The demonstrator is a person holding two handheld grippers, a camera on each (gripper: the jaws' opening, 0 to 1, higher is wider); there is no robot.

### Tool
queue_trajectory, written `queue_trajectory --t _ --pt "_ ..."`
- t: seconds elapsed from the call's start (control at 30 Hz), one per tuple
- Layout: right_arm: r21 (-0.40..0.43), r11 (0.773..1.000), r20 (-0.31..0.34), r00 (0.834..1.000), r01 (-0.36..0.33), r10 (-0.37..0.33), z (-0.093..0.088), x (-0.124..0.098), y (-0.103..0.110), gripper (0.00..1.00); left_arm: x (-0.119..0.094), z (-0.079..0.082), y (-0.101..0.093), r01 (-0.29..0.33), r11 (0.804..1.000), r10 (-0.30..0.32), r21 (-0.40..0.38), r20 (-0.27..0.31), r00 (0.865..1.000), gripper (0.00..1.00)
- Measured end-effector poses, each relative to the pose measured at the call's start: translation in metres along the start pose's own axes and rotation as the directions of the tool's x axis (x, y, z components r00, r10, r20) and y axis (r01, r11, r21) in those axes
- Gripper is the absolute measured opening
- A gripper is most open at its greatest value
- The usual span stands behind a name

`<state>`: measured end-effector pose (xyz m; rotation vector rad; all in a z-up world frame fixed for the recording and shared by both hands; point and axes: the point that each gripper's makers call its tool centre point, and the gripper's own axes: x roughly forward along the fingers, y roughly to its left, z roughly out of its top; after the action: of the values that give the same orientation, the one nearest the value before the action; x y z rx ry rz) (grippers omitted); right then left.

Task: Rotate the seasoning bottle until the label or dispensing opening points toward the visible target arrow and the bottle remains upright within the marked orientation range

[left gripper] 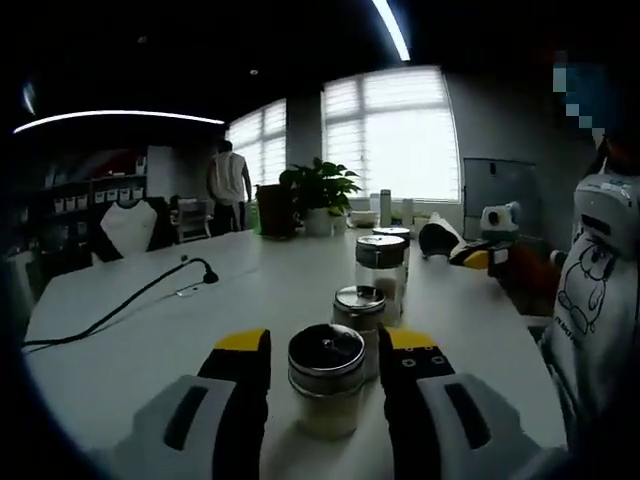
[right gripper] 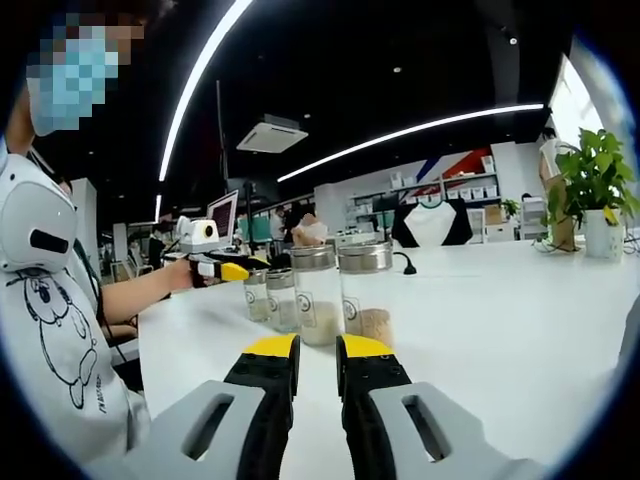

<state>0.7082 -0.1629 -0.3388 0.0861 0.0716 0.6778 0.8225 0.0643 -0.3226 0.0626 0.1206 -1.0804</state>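
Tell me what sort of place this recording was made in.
Probably an open-plan office or lab. A long white table carries a row of seasoning jars, shelves of boxes line the far wall, a ceiling air-conditioning unit hangs overhead, and blinds cover large windows.

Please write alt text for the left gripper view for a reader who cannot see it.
The left hand-held gripper has its yellow-tipped jaws open on either side of a steel-lidded seasoning bottle on a white table. Three more jars line up behind it; beyond them stands a potted plant.

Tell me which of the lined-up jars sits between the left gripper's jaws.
The nearest jar, with the dark shiny lid, stands between the left gripper jaws; the other jars line up farther away.
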Motion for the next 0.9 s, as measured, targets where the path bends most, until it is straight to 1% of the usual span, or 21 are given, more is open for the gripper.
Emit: queue_trajectory --t 0.03,0.07,0.1,0.17,0.2,0.23,0.27,0.3,0.37,0.43,0.47,0.53,0.57,0.6,0.67,0.83,0.9 --pt "-0.001 1.000 0.004 1.000 0.006 -0.006 0.001 0.000 -0.001 0.12 0.000 0.002 0.002 -0.029 0.999 0.029 -0.015 0.020 0.999 0.43" --pt "0.002 1.000 0.006 1.000 0.006 -0.006 0.001 -0.001 -0.001 0.12 0.000 0.003 0.002 -0.048 0.997 0.050 -0.053 0.038 0.998 0.41" --pt "0.005 1.000 0.009 1.000 0.005 -0.005 0.001 -0.001 -0.001 0.12 -0.001 0.003 0.002 -0.062 0.995 0.065 -0.084 0.038 0.997 0.39" --pt "0.004 1.000 0.009 1.000 0.007 -0.007 0.001 -0.001 -0.002 0.12 -0.004 0.002 0.010 -0.130 0.984 0.136 -0.121 0.044 0.990 0.39" --pt "0.001 1.000 0.004 1.000 0.010 -0.010 0.000 -0.002 -0.003 0.12 -0.006 0.002 0.010 -0.137 0.982 0.145 -0.126 0.054 0.988 0.38" --pt "0.001 1.000 0.002 1.000 0.011 -0.011 -0.001 -0.002 -0.003 0.12 -0.007 0.003 0.010 -0.153 0.976 0.165 -0.152 0.071 0.984 0.37" --pt "0.002 1.000 0.001 1.000 0.013 -0.013 -0.001 -0.003 -0.004 0.12 -0.008 0.003 0.009 -0.159 0.976 0.171 -0.150 0.071 0.983 0.37" --pt "0.005 1.000 0.001 1.000 0.014 -0.014 -0.002 -0.003 -0.005 0.12 -0.009 0.003 0.008 -0.177 0.976 0.187 -0.131 0.069 0.980 0.37" --pt "0.006 1.000 0.001 1.000 0.016 -0.016 -0.002 -0.003 -0.005 0.12 -0.011 0.002 0.009 -0.218 0.974 0.221 -0.058 0.044 0.974 0.37" --pt "0.004 1.000 -0.001 1.000 0.015 -0.015 -0.003 -0.003 -0.005 0.12 -0.010 -0.003 0.005 -0.212 0.977 0.212 0.007 0.006 0.977 0.37" --pt "0.002 1.000 -0.005 1.000 0.017 -0.017 -0.004 -0.003 -0.005 0.12 -0.010 -0.002 0.006 -0.231 0.973 0.231 0.004 0.012 0.973 0.37" --pt "0.000 1.000 -0.006 1.000 0.019 -0.019 -0.004 -0.003 -0.006 0.12 -0.009 -0.002 0.005 -0.220 0.976 0.220 -0.003 0.013 0.976 0.34" --pt "-0.002 1.000 -0.009 1.000 0.022 -0.022 -0.004 -0.004 -0.006 0.12 -0.009 -0.001 0.006 -0.220 0.975 0.221 -0.022 0.020 0.975 0.33" --pt "-0.005 1.000 -0.010 1.000 0.023 -0.023 -0.005 -0.004 -0.006 0.12 -0.009 -0.001 0.007 -0.220 0.975 0.220 -0.023 0.019 0.975 0.32" --pt "-0.007 1.000 -0.010 1.000 0.023 -0.023 -0.005 -0.004 -0.006 0.12 -0.009 -0.001 0.010 -0.219 0.975 0.220 -0.045 0.016 0.975 0.32" --pt "-0.005 1.000 -0.011 1.000 0.024 -0.024 -0.005 -0.005 -0.006 0.12 -0.009 -0.002 0.009 -0.201 0.979 0.202 -0.029 0.001 0.979 0.32" --pt "-0.005 1.000 -0.010 1.000 0.024 -0.024 -0.005 -0.005 -0.006 0.12 -0.008 -0.003 0.007 -0.179 0.984 0.179 -0.015 -0.011 0.984 0.32"
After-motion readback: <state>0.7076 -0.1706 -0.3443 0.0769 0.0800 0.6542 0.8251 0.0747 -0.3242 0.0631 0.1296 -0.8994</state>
